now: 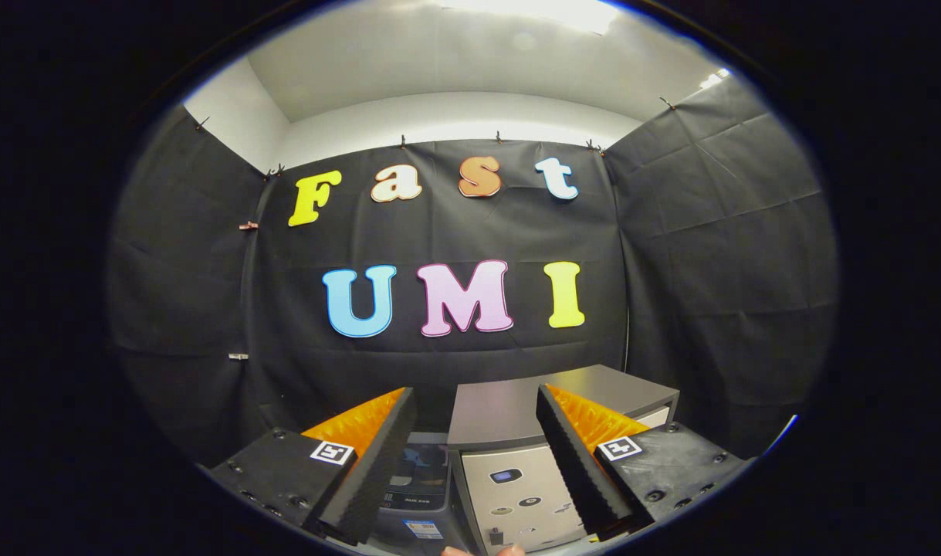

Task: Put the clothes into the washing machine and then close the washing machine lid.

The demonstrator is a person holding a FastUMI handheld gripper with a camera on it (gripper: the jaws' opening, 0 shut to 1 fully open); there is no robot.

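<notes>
Holding the gripper (pixel 474 390) with its fingers spread wide apart, clamping nothing, pads bare. Facing the washer (pixel 516 486), which is sitting just ahead and low, its pale control panel lying between the fingers and partly behind the right one. Seeing the lid (pixel 509 409) lying flat across the top, looking closed from this angle, though the far edge is being cut by the right finger. Noticing a dark box (pixel 422 471) just beside the washer on its left, behind the left finger, with something bluish on it, too small and dim to name as clothing or anything else. Catching fingertips (pixel 482 550) of a person peeking in below the panel. Judging progress as open to two readings: either standing at the very start, with cloth to fetch and the lid to lift, or standing at the very end, with the load inside and the lid down. Leaning neither way, since the drum's inside is being hidden by the lid. Treating the empty grip as fitting both readings equally.
</notes>
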